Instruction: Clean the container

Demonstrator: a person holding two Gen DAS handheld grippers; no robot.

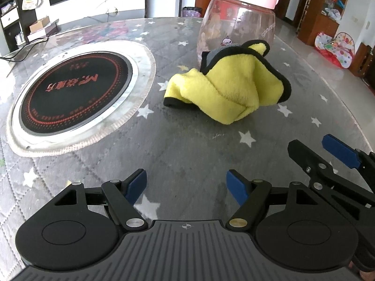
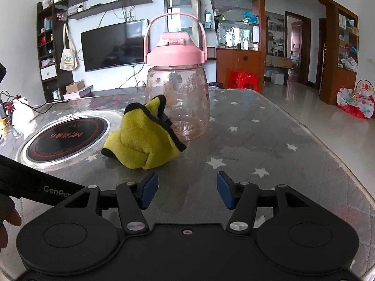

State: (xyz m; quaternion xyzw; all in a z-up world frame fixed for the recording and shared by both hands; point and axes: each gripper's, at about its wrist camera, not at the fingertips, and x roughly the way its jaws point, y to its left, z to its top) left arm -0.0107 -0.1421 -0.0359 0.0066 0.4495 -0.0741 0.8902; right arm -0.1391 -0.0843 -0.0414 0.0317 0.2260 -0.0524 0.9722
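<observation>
Both tongs (image 1: 185, 187) (image 2: 185, 193) gape empty before the yellow cloth (image 1: 225, 89) touching the pink jug (image 2: 177, 100)

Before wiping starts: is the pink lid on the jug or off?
On. The pink lid sits on the upright clear jug, its handle raised.

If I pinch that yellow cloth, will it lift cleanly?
Probably floppy: the cloth lies crumpled in soft folds, so it should drape and trail. Likely light and grippy, given its plush pile. One corner leans against the jug, so lifting may brush it.
</observation>
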